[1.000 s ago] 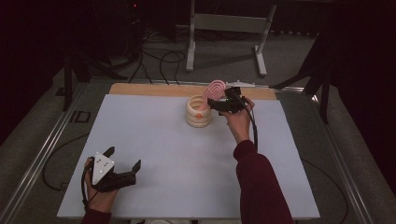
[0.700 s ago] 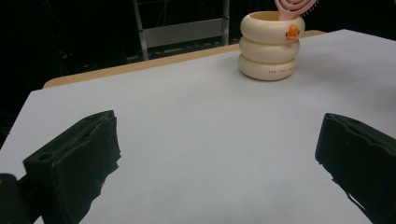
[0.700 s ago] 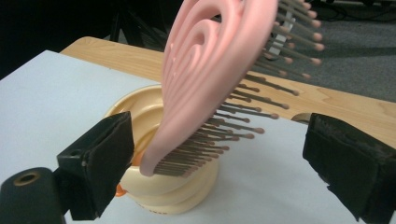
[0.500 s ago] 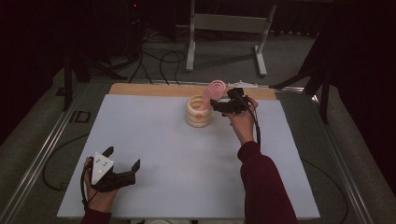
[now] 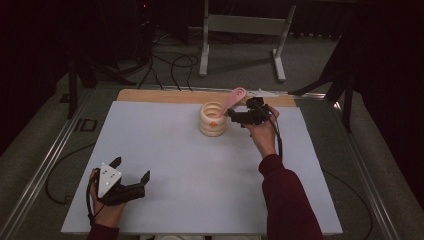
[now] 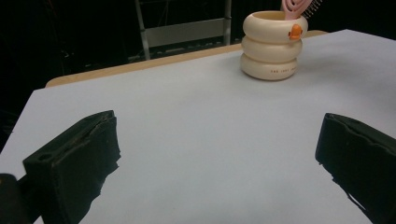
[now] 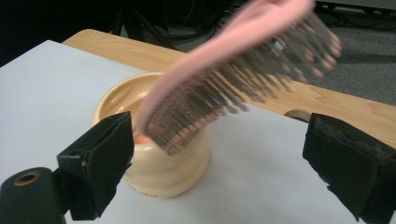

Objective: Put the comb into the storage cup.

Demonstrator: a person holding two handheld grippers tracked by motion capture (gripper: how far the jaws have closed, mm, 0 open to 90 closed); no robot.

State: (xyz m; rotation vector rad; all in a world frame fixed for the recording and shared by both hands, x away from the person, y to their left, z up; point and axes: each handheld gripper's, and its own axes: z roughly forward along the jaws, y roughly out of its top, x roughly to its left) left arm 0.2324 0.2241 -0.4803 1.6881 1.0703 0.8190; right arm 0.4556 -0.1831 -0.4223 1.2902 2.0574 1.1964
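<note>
Hairbrush [image 7: 233,70], pink, leaning handle-down in the cream ringed holder [image 5: 212,120] at upper centre of the high view, bristled head tilted out to the right. Right gripper [image 5: 239,116] just beside the holder, jaws released, brush between them untouched. Left gripper [image 5: 131,175] at lower left on the white surface [image 5: 175,165], jaws spread, holding nothing.

Left gripper [image 6: 219,154] hovering low over white table sheet [image 6: 196,121], jaws spread wide, nothing lying between them. Cream ringed holder [image 6: 272,45] standing upright far ahead – small orange mark showing on its top ring. Pink brush [image 6: 295,8] leaning inside holder, poking above rim.
</note>
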